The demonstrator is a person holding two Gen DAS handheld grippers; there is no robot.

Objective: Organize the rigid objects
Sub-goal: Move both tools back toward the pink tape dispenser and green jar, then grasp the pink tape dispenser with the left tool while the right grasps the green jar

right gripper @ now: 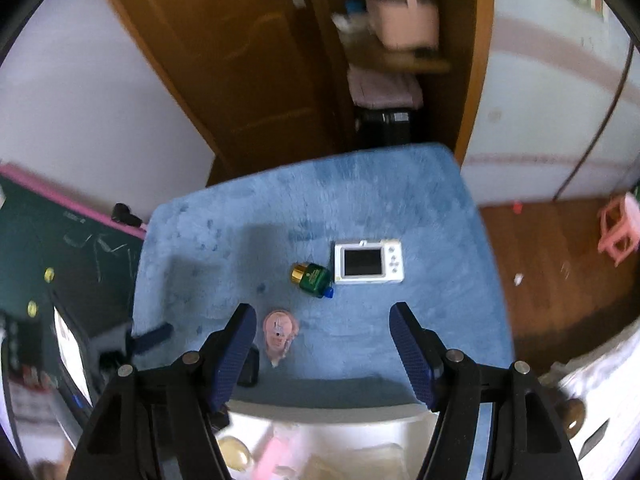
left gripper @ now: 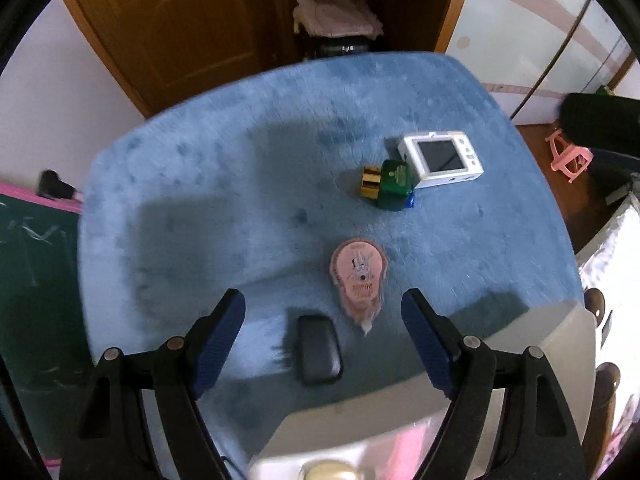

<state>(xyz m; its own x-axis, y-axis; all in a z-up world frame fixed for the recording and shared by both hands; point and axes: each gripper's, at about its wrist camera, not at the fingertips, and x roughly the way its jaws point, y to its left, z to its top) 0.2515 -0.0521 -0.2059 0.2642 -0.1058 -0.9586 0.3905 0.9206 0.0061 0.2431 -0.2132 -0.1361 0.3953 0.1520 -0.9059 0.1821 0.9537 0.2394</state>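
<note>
Two hand-held claws hang above a table covered with a shaggy blue plush cloth, both pointing steeply downward.

Left claw: its black arms with ribbed dark-blue pads stand well apart, and nothing is gripped. Between the pads, low on the cloth, lies a small black rounded-rectangle case, untouched by either pad. Just beyond it, nearer the right-hand pad, lies a pink teardrop-shaped plastic correction-tape dispenser printed with a rabbit figure, its white tip pointing back toward the claw. Farther ahead and to the right, a small green glass bottle with a gold cap lies on its side, touching or nearly touching a white compact digital camera lying screen-up beyond it. A white plastic bin sits at the near edge below the claw; its contents are blurred.

Right claw: its pads are likewise spread, with bare cloth between them and nothing held. The dispenser lies just ahead of its left-hand pad; the black case is partly hidden behind that pad. The bottle and camera lie ahead, between the two pads' lines, well clear of both. The frame is motion-blurred.

Beyond the table stand a brown wooden door and a pink plastic stool on the floor to the right.
</note>
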